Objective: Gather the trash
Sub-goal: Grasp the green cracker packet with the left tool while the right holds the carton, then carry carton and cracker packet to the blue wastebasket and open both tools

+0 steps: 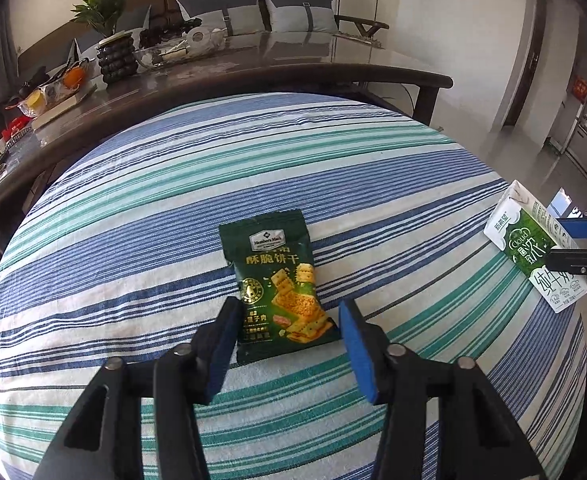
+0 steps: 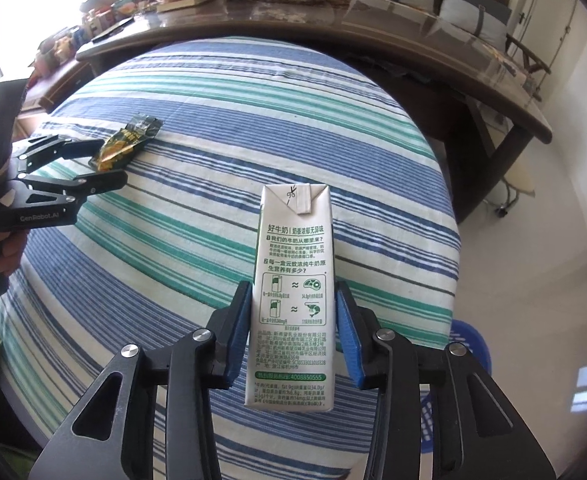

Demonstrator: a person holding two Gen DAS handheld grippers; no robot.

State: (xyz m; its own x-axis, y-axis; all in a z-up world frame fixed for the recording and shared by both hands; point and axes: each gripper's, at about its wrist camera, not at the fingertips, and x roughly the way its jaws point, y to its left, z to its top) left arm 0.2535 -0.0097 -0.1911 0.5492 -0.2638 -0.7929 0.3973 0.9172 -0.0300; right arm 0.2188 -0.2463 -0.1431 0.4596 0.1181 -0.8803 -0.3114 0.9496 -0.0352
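Our right claw (image 2: 293,320) clamps the milk carton (image 2: 291,292) near the striped bench (image 1: 173,184) right edge | left claw (image 1: 289,336) unclenched astride the cracker packet (image 1: 279,284), mid-bench | right view alone shows a blue basket (image 2: 469,344) below.

A dark green cracker packet (image 1: 279,284) printed with golden crackers and yellow lettering lies on a tablecloth (image 1: 173,208) striped blue, teal and white. At three o'clock from it, the milk carton (image 2: 291,292) is white with green print. Both grippers are black with blue pads (image 1: 356,350).
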